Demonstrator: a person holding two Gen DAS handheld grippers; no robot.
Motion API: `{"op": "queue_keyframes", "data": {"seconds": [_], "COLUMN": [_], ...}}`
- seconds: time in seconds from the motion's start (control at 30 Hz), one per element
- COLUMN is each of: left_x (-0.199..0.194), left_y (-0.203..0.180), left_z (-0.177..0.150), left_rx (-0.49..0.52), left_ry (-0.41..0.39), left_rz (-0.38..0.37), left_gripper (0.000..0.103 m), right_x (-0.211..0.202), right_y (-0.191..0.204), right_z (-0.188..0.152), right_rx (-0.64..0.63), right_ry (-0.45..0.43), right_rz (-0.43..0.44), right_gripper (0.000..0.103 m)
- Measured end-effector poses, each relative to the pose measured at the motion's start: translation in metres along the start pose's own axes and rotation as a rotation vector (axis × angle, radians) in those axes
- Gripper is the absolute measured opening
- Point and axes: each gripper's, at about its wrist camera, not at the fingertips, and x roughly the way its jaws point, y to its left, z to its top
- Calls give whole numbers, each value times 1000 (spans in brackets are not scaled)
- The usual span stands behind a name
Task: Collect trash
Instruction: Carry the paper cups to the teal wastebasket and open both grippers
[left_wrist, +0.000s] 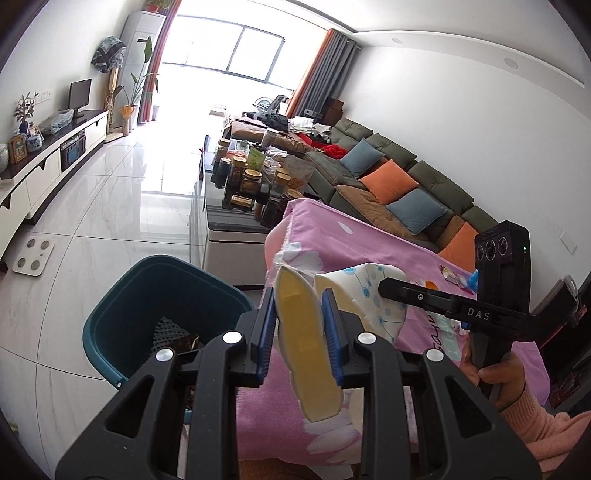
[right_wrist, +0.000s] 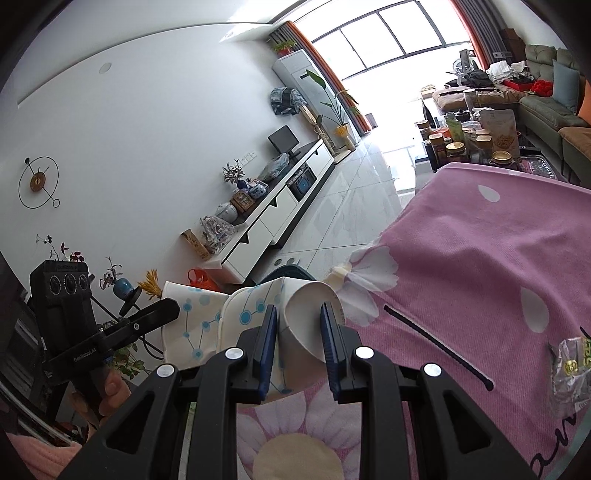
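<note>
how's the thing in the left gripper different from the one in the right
The left gripper holds a flat, plain yellow piece; the right gripper holds a crushed paper cup, white with a blue dot pattern. The piece is solid, the cup hollow. Both are clamped between blue pads.

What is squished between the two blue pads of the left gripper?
A flat yellow foam piece sits between the left gripper pads, tilted, seen in the left wrist view above the pink tablecloth.
</note>
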Motion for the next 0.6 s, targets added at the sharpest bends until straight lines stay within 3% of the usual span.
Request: {"op": "queue_keyframes", "data": {"seconds": [0.37, 0.6], "left_x": [0, 20], "left_y": [63, 97], "left_z": [-5, -11], "left_rx": [-100, -150], "left_ry": [-10, 29], "left_rz": [121, 172], "left_gripper": [25, 25], "right_x": [64, 109], "right_y": [25, 36], "right_z": [20, 19], "right_rx": [-43, -62], "right_ry": [76, 150], "right_rz": [11, -22], "right_gripper": [22, 22]}}
